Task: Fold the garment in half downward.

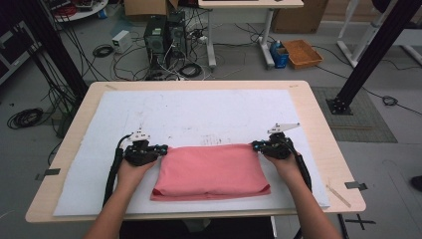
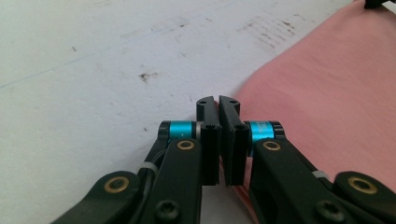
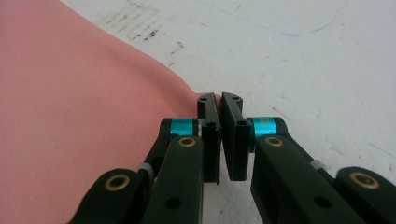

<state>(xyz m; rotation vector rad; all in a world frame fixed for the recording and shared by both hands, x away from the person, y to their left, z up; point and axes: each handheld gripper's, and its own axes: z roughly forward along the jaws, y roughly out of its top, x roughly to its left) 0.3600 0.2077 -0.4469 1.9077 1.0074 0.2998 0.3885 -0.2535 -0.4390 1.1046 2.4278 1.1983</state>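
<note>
With both sets of fingers pinched on the far corners, left gripper (image 1: pixel 160 148) and right gripper (image 1: pixel 257 145), the folded cloth (image 1: pixel 211 171) stretches between them, on the bench (image 1: pixel 318 124).

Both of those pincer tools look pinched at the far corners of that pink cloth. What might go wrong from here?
Each risk is a guess. The left gripper and right gripper are shut at the very edge of the folded pink cloth, so a corner might slip free when lifted. If one hand moves ahead, the fold could skew. The cloth may also drag on the white mat and bunch.
</note>
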